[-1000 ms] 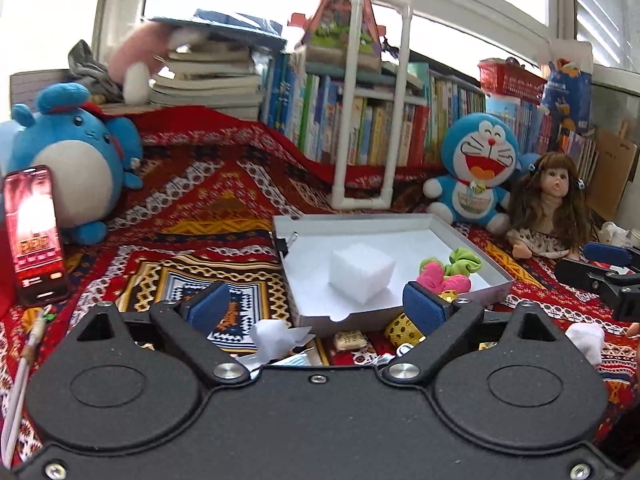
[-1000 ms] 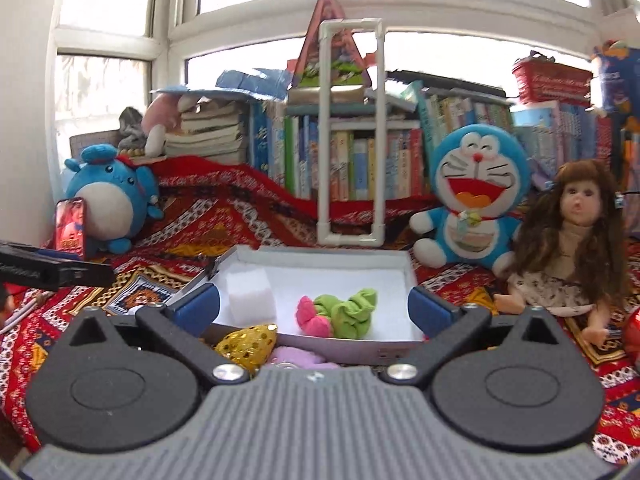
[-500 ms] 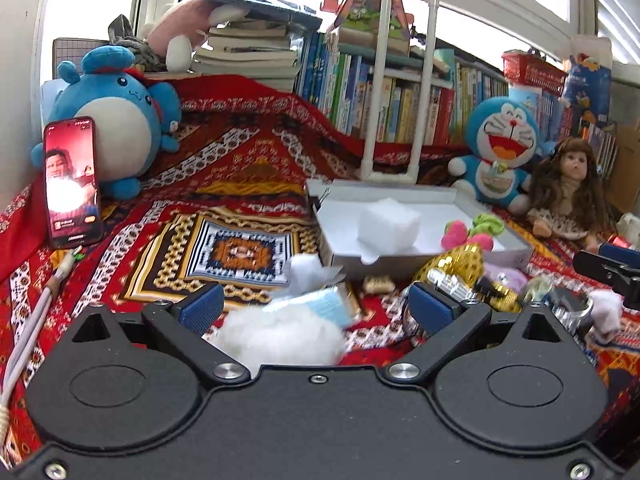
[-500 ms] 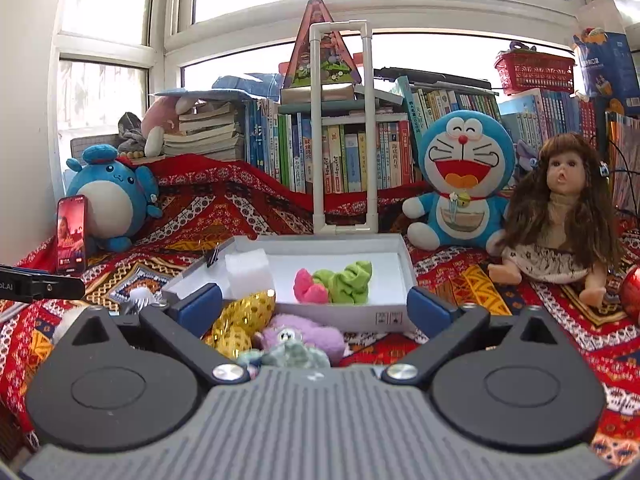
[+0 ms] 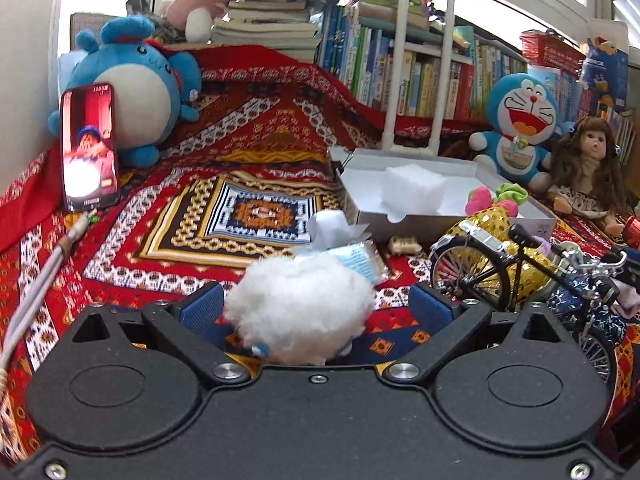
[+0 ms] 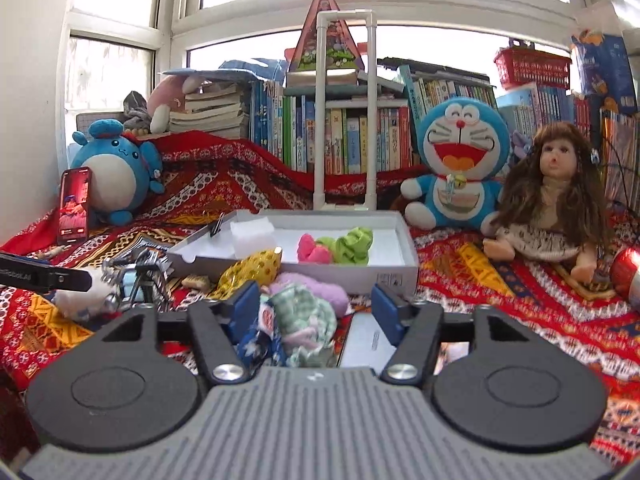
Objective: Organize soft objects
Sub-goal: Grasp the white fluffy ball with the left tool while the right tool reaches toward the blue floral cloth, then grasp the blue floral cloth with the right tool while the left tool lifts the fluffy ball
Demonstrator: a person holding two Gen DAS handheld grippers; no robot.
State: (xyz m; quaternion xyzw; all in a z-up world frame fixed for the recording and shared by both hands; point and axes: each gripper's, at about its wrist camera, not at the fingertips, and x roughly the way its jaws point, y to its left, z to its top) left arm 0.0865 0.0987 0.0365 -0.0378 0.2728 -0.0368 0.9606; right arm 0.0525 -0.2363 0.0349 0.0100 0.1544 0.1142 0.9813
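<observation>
In the left wrist view my left gripper [image 5: 316, 308] stands open low over the patterned cloth. A white cotton ball [image 5: 298, 308] lies between its blue pads, close to the left pad and apart from the right one. My right gripper [image 6: 315, 308] is closing its jaws around a green-checked fabric bundle [image 6: 304, 320]. Its right pad still stands off the bundle. Beyond both, the white box [image 5: 400, 220] [image 6: 320, 276] holds a white sponge block [image 5: 414, 190] [image 6: 253, 236] and pink and green scrunchies [image 5: 496, 198] [image 6: 336, 246].
A gold sequin pouch [image 6: 252, 266] and a purple soft piece [image 6: 316, 288] lie before the box. A model bicycle [image 5: 500, 268] stands right of the cotton, a tissue pack [image 5: 352, 252] behind it. A phone [image 5: 90, 148], plush toys [image 6: 460, 156] and a doll [image 6: 552, 200] line the back.
Both grippers have sunk toward the cloth. The cotton ball has come between the left jaws. The right jaws have narrowed around the green-checked bundle.
</observation>
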